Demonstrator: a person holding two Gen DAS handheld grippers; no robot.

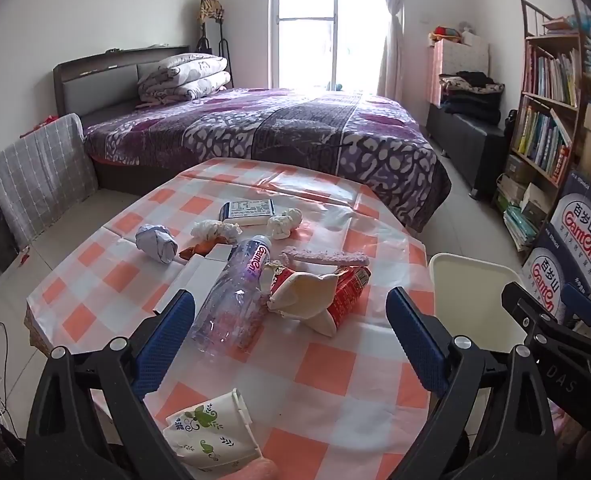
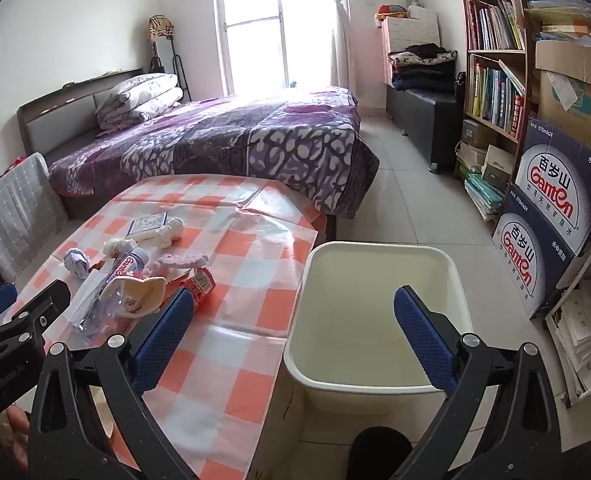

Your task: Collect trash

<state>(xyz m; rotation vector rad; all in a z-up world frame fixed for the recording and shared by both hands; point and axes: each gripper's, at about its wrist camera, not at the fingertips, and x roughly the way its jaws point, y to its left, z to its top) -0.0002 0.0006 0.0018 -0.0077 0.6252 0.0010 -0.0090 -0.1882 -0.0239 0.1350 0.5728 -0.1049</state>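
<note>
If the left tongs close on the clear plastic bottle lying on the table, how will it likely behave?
The plastic bottle looks empty and already crumpled, so it is probably very light and would buckle further under the pads. It lies on its side on the glossy tablecloth, so a nudge might roll or slide it.

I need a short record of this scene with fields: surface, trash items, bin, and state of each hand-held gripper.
surface: table with checked cloth
trash items: plastic bottle, crushed paper cup, red snack wrapper, crumpled paper ball, tissue wads, all lying on the cloth
bin: cream bin on the floor beside the table, looks empty
left hand-held gripper: open, above the bottle, holding nothing
right hand-held gripper: open, over the bin's edge, holding nothing
</note>
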